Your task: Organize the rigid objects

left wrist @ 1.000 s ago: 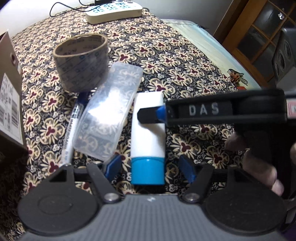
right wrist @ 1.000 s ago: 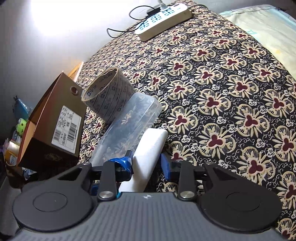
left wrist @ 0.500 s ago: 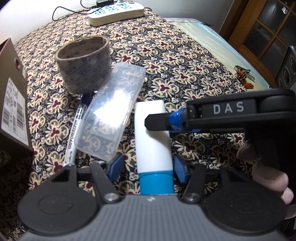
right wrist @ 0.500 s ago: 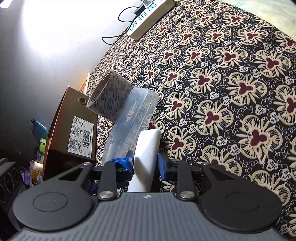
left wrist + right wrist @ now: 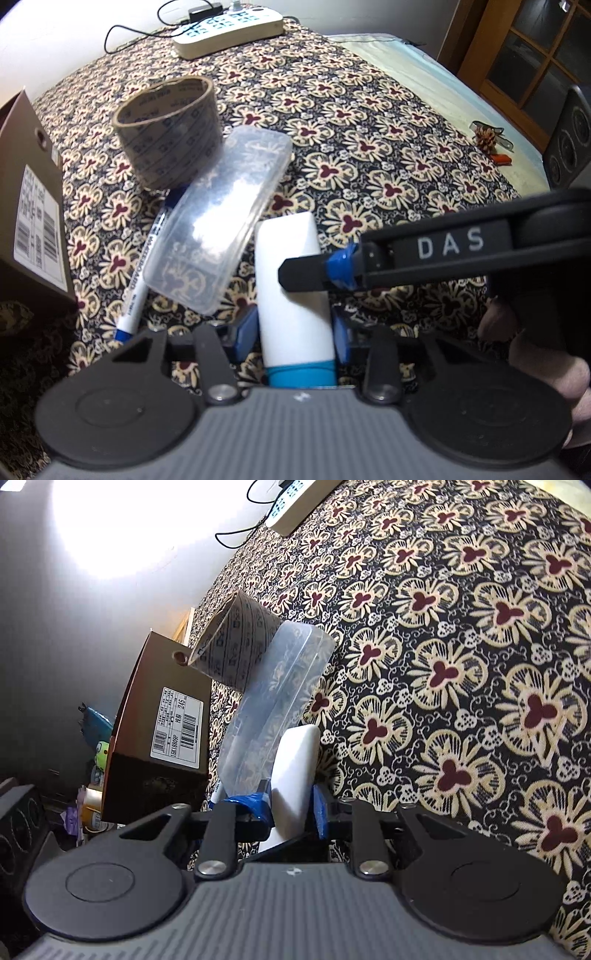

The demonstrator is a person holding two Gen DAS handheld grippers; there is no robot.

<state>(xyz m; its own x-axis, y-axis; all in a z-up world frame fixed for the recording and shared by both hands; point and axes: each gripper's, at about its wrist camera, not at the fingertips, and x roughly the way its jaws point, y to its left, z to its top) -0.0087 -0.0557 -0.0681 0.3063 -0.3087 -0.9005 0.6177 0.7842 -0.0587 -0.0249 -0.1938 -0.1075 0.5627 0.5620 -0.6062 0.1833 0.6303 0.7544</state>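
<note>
Fingers: my right gripper (image 5: 291, 808) is clamped on the white tube (image 5: 291, 291); my left gripper (image 5: 291, 332) brackets the same tube near its blue cap, pads narrow, contact on the left side unclear. The tube lies on the patterned cloth (image 5: 369, 122), just beside the clear case (image 5: 221, 225), which overlies the whiteboard marker (image 5: 136, 291). I judge a straight lift best, drifting away from the case to avoid dragging it. Open cloth lies on the tube's far side from the case; tape roll (image 5: 170, 129) and cardboard box (image 5: 33, 206) crowd the case side
</note>
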